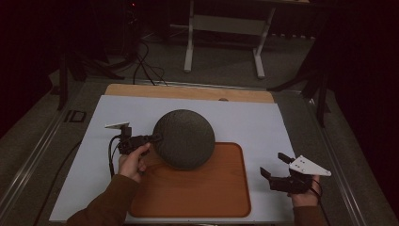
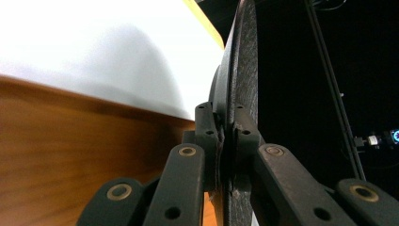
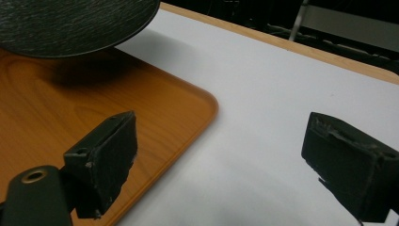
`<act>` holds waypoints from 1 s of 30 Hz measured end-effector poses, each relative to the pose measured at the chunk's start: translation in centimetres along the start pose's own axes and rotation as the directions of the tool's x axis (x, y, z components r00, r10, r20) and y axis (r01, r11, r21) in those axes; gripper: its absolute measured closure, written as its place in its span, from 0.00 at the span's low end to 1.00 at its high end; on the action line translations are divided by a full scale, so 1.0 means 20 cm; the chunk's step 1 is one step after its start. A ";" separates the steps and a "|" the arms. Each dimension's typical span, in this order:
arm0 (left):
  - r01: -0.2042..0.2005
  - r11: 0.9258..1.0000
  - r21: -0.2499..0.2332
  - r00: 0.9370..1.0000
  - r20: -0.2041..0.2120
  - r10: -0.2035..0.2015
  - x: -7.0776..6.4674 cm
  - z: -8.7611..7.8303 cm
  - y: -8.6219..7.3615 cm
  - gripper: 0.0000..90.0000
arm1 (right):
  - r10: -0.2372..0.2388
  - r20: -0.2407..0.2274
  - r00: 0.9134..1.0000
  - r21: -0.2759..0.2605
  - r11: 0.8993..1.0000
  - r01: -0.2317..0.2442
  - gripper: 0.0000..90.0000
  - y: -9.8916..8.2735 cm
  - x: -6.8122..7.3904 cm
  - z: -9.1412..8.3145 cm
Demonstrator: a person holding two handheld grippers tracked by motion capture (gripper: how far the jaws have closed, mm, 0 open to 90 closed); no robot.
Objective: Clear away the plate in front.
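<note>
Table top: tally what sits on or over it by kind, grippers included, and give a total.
Dark round plate, clamped at its rim by the left gripper: 1
Wooden tray: 1
White mat: 1
Grippers, counting the right gripper with its fingers apart: 2
Total: 5

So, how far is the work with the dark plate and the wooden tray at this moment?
Done: the left gripper is shut on the rim of the dark plate and holds it off the surface, partly over the wooden tray. In hand: carrying the plate. Left: probably setting it down, on the tray or the white mat; I cannot tell which. The right gripper waits open beside the tray.
</note>
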State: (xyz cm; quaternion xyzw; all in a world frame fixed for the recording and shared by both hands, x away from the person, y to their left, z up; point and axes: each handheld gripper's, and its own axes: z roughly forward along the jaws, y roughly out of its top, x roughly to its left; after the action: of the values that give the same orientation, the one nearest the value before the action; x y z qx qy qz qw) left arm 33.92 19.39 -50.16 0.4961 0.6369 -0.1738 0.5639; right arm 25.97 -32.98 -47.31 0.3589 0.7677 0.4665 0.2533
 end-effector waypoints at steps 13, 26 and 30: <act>0.007 1.000 0.014 1.000 -0.007 -0.007 0.04 -0.10 -0.09 0.95 | -0.001 0.000 1.000 0.001 1.000 0.001 0.12 0.00 0.00 0.00; -0.017 0.998 0.063 0.999 -0.030 0.019 0.05 -0.13 -0.17 0.95 | -0.008 0.000 1.000 -0.003 1.000 0.008 0.12 0.00 0.00 -0.01; -0.027 0.995 0.098 0.999 -0.029 0.030 0.04 -0.11 -0.21 0.95 | -0.008 0.002 1.000 -0.001 1.000 0.008 0.12 0.00 0.00 -0.01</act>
State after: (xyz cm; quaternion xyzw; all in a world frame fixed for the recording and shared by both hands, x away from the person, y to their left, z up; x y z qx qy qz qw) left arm 29.39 19.55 -51.72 0.5346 0.6291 -0.1891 0.5317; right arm 25.78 -33.03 -47.15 0.3561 0.7687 0.4657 0.2560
